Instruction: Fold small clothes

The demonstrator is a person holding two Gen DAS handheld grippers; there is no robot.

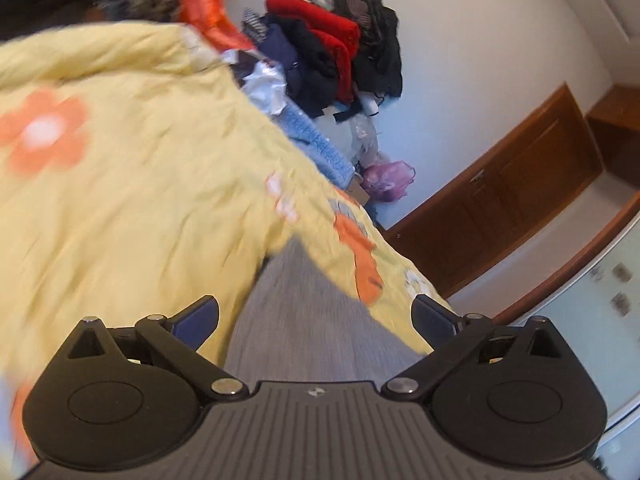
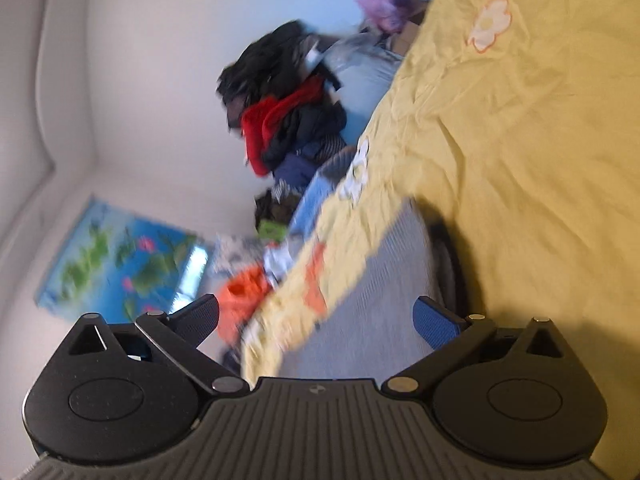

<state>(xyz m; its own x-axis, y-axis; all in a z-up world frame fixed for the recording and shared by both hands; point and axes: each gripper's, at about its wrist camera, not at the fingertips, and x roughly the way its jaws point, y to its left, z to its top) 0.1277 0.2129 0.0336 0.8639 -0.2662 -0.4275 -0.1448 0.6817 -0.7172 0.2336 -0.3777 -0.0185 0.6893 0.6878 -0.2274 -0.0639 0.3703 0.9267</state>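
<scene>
A small grey garment (image 1: 304, 312) lies flat on a yellow bedsheet with orange and white flowers (image 1: 132, 184). My left gripper (image 1: 316, 316) is open, its blue-padded fingers spread wide just above the grey garment's near end, holding nothing. In the right wrist view the same grey garment (image 2: 372, 308) lies on the yellow sheet (image 2: 520, 140), and my right gripper (image 2: 316, 316) is open over it, empty. Both views are blurred by motion.
A heap of red, black and navy clothes (image 1: 332, 48) lies beyond the bed edge against the white wall, also in the right wrist view (image 2: 288, 112). A purple bag (image 1: 388, 180), a blue towel (image 1: 316, 140), an orange cloth (image 2: 244, 300), a wooden door (image 1: 500, 200).
</scene>
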